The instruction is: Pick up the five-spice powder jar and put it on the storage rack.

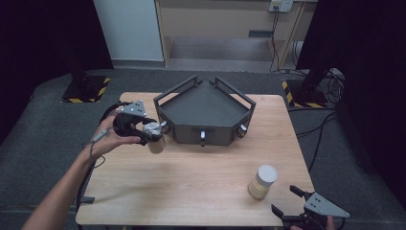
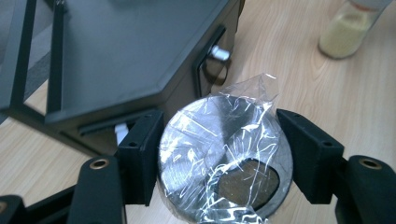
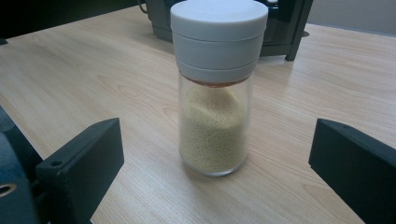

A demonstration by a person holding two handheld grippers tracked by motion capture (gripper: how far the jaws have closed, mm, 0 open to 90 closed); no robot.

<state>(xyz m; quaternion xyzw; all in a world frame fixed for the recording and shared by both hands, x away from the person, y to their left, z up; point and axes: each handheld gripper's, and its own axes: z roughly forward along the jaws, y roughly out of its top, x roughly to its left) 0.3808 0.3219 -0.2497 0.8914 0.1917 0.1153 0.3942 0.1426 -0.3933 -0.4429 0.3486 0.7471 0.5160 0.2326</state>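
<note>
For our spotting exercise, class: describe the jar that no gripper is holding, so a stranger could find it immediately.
Start at the wooden table and its dark angular tray, then move to the near right corner. There a glass jar of pale yellow granules stands upright before the open right gripper. Its plain white lid distinguishes it from the plastic-wrapped jar in the left gripper.

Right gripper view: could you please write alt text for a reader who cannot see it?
A clear jar with a grey lid, about half full of pale yellow grains, stands upright on a light wooden table. The open right tool frames it without touching, and a dark tray sits behind.
</note>
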